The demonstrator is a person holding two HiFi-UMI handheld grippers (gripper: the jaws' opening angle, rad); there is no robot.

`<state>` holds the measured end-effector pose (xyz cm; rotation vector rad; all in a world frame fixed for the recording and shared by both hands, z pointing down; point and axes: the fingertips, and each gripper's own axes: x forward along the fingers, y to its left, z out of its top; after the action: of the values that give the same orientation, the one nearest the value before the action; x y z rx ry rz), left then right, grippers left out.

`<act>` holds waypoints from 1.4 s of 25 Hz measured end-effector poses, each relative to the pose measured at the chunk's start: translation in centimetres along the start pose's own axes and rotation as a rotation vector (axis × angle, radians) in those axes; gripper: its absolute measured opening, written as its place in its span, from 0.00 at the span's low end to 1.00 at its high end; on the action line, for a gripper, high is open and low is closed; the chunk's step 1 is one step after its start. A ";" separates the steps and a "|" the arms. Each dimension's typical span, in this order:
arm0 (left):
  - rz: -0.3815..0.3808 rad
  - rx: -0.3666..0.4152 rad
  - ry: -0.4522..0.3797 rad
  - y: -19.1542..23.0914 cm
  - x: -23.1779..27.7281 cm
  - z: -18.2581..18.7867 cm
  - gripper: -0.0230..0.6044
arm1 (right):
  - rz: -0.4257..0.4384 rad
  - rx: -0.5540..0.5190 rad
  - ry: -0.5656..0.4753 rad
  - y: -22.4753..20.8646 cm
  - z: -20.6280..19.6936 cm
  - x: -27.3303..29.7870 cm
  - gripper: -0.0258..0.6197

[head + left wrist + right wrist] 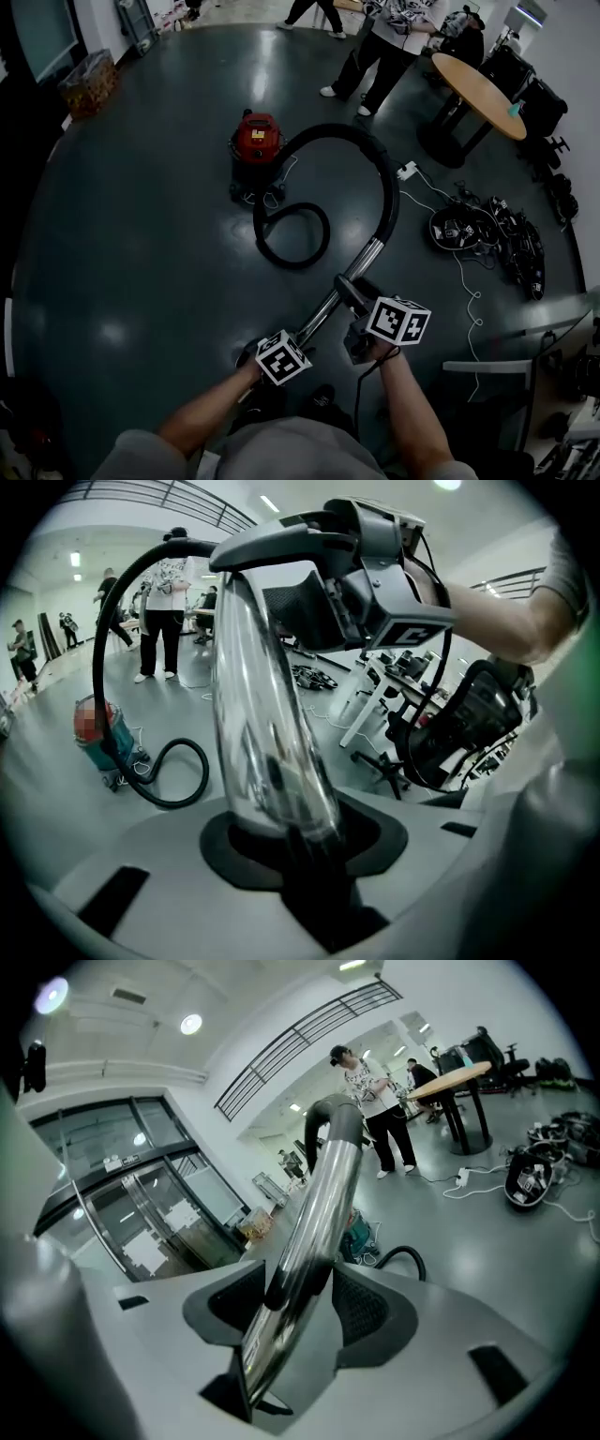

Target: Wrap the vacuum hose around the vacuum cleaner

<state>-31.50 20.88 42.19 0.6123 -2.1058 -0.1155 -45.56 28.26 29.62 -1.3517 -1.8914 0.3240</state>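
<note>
Vacuum hose point(387, 187) ends in a chrome wand point(361, 264) at lower centre: left gripper point(300, 841) clamps it, right gripper point(300, 1307) sits slack around it. Hose loops up and left to the red vacuum cleaner point(257, 141) on glossy dark floor point(131, 253); round wooden table point(473, 89) upper right.

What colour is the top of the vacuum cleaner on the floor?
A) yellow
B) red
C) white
B: in the head view the vacuum cleaner shows a red top as it stands on the dark floor, with the black hose curling away from it.
</note>
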 end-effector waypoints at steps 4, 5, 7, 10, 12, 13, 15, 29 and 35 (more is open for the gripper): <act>-0.034 0.065 0.031 -0.5 -0.7 -1.1 0.25 | 0.000 -0.061 0.050 0.6 -0.8 -1.7 0.37; -0.035 0.076 0.037 -0.5 -0.8 -1.3 0.25 | -0.003 -0.070 0.049 0.6 -0.8 -2.3 0.37; -0.033 0.090 0.053 -0.5 -1.0 -1.6 0.25 | -0.020 -0.097 0.040 0.1 -0.4 -4.0 0.37; -0.024 0.095 0.076 0.5 -1.4 -1.9 0.25 | -0.070 -0.240 0.072 -1.4 0.7 -6.2 0.37; -0.015 0.090 0.089 1.2 -1.6 -1.8 0.25 | -0.100 -0.409 0.121 -2.2 1.3 -7.1 0.37; -0.012 0.083 0.093 1.4 -1.5 -1.6 0.25 | -0.108 -0.503 0.146 -2.5 1.6 -7.3 0.37; -0.006 0.064 0.098 1.5 -1.2 -0.9 0.25 | -0.105 -0.682 0.183 -2.6 2.5 -7.6 0.37; 0.022 0.001 0.164 2.0 -0.3 3.1 0.25 | 0.304 -1.595 0.570 -1.3 4.5 -4.0 0.37; 0.017 0.012 0.264 1.8 -0.2 2.3 0.25 | 0.551 -1.934 0.940 -3.1 0.4 -2.3 0.37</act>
<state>-33.95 22.22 41.24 0.5829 -1.8565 -0.0111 -47.67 25.10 30.15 -2.3440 -0.5143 -1.9927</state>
